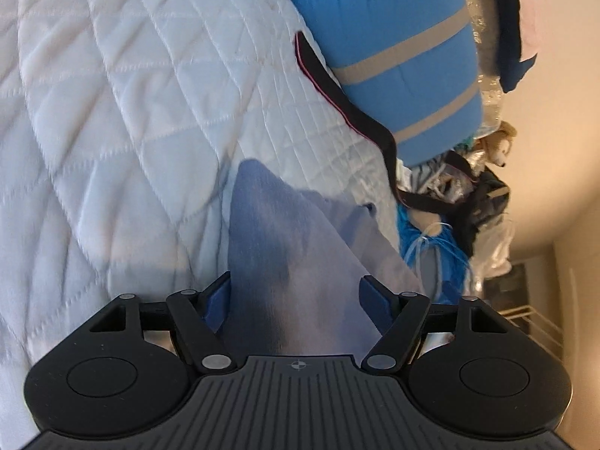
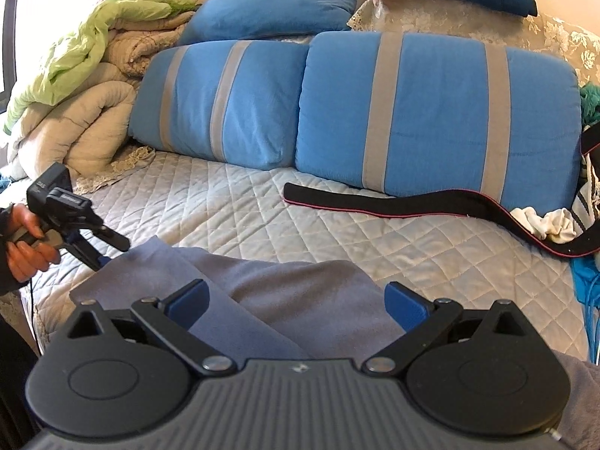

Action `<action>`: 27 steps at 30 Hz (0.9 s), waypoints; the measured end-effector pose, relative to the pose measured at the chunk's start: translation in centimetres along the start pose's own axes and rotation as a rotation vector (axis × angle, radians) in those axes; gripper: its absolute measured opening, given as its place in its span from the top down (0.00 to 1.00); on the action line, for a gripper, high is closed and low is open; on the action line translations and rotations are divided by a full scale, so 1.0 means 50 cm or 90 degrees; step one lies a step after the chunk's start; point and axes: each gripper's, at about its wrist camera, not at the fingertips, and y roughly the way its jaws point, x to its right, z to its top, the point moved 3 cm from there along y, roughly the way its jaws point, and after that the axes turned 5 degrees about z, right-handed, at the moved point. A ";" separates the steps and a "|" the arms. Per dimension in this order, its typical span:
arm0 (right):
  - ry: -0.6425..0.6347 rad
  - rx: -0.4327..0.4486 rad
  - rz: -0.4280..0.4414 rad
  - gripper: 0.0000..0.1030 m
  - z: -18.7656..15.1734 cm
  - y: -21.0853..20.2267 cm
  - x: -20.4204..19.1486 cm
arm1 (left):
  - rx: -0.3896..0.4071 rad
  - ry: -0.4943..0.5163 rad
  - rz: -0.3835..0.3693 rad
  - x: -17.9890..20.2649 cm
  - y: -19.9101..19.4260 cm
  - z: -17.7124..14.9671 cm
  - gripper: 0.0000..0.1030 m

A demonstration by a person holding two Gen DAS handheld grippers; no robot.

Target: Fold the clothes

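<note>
A lavender garment point(image 2: 300, 300) lies rumpled on the white quilted bedspread point(image 2: 337, 217), with one layer folded over another. My right gripper point(image 2: 296, 303) hovers just above its near part, jaws wide open and nothing pinched between the blue pads point(image 2: 187, 300). In the left wrist view the same garment point(image 1: 285, 262) runs between the open fingers of my left gripper point(image 1: 296, 296), which do not clamp it. From the right wrist view, a hand holds the left gripper point(image 2: 99, 251) at the garment's far left corner.
Two blue pillows with grey stripes point(image 2: 431, 112) lean at the head of the bed. A black strap with pink edging point(image 2: 412, 206) lies before them. Rolled blankets point(image 2: 86, 86) pile up at the left. Clothes and a stuffed toy point(image 1: 498, 142) clutter the far side.
</note>
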 end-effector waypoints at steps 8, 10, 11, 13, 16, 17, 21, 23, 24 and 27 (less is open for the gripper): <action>0.003 0.002 0.001 0.00 0.005 0.006 -0.003 | -0.024 -0.034 -0.016 -0.003 0.026 0.010 0.40; 0.000 0.002 -0.001 0.00 0.007 0.008 -0.005 | -0.025 -0.027 0.002 -0.004 0.028 0.020 0.49; -0.001 0.002 -0.002 0.00 0.007 0.008 -0.006 | -0.023 -0.022 0.008 -0.005 0.027 0.024 0.49; 0.000 0.004 -0.002 0.00 0.009 0.007 -0.007 | 0.007 -0.013 0.014 -0.010 0.015 0.032 0.50; -0.002 0.002 -0.005 0.00 0.007 0.007 -0.006 | 0.040 -0.022 -0.007 -0.025 0.001 0.027 0.48; -0.002 0.000 -0.007 0.00 0.006 0.007 -0.005 | 0.030 -0.017 -0.014 -0.024 0.001 0.022 0.47; 0.002 -0.003 -0.010 0.00 0.004 0.008 -0.001 | -0.050 0.028 -0.006 0.000 0.014 0.001 0.37; 0.003 -0.004 -0.014 0.00 0.005 0.009 0.000 | -0.072 0.031 -0.007 0.012 0.021 0.002 0.21; 0.004 -0.004 -0.015 0.00 0.006 0.011 0.000 | -0.067 0.027 -0.004 0.015 0.027 0.006 0.18; 0.004 -0.004 -0.016 0.00 0.008 0.013 -0.002 | -0.053 0.016 0.004 0.023 0.045 0.017 0.18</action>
